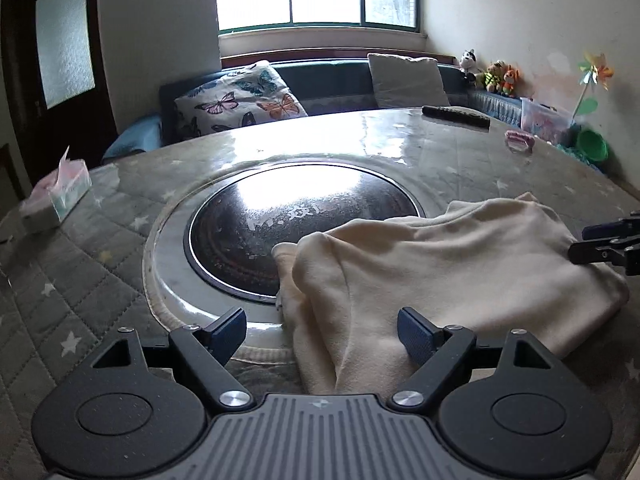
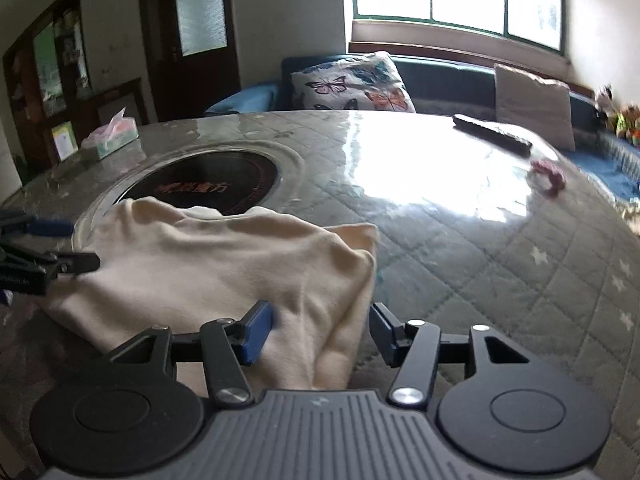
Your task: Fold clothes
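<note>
Here, at the left edge of the round quilted grey tabletop [image 1: 100, 280], a pastel tissue box [image 1: 56, 196] stood with one pink tissue poking from its slot, well apart from the work. The black glass cooktop [image 1: 280, 236], sunk in its pale metal ring at the tabletop's centre, was partly covered by the cream soft-knit garment [image 1: 440, 272], which lay bunched in loose layers from the cooktop toward the near edge. It looked part-folded, the layers doubled over but not squared.

The left claw [image 1: 322, 330] hung wide over the garment's left end; its right pad sat over the cloth, its left pad over the bare metal ring, and neither pinched anything. The right claw [image 2: 320, 330] stood at a middling gap astride the garment's right corner, the cloth between its pads without being pressed. That placement, one claw at each end, seemed meant for taking both ends to lift or turn the piece evenly.

Farther right, near the far edge, lay a dark remote control [image 1: 456, 116] and a pink hair scrunchie [image 1: 520, 142]. Beyond the right edge stood a clear plastic storage box [image 1: 544, 120], its contents too blurred to tell, and beside it a green plastic bowl [image 1: 592, 148].
</note>
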A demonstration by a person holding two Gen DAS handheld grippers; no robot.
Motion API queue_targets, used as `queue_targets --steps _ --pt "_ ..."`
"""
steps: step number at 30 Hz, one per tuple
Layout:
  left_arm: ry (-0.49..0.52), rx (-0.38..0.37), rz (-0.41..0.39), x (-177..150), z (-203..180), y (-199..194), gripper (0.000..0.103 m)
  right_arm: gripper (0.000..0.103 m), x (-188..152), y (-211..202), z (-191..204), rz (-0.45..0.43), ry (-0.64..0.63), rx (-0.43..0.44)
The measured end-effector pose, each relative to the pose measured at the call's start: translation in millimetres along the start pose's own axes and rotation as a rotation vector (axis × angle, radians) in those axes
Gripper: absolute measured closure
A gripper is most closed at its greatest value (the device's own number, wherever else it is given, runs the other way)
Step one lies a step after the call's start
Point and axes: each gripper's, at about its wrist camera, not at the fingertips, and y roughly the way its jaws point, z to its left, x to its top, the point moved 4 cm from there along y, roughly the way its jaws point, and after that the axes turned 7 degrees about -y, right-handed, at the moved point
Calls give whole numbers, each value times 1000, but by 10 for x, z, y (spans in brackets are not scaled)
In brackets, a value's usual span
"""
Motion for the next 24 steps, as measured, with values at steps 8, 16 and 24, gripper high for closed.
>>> queue_targets --steps 8,16,24 --pt "-104 -61 59 85 40 80 31 48 76 87 -121 -4 64 40" --pt "-179 -70 89 110 108 163 32 49 66 249 -156 -15 146 48" --pt "-204 -127 99 119 63 153 65 67 57 246 -111 -32 170 68"
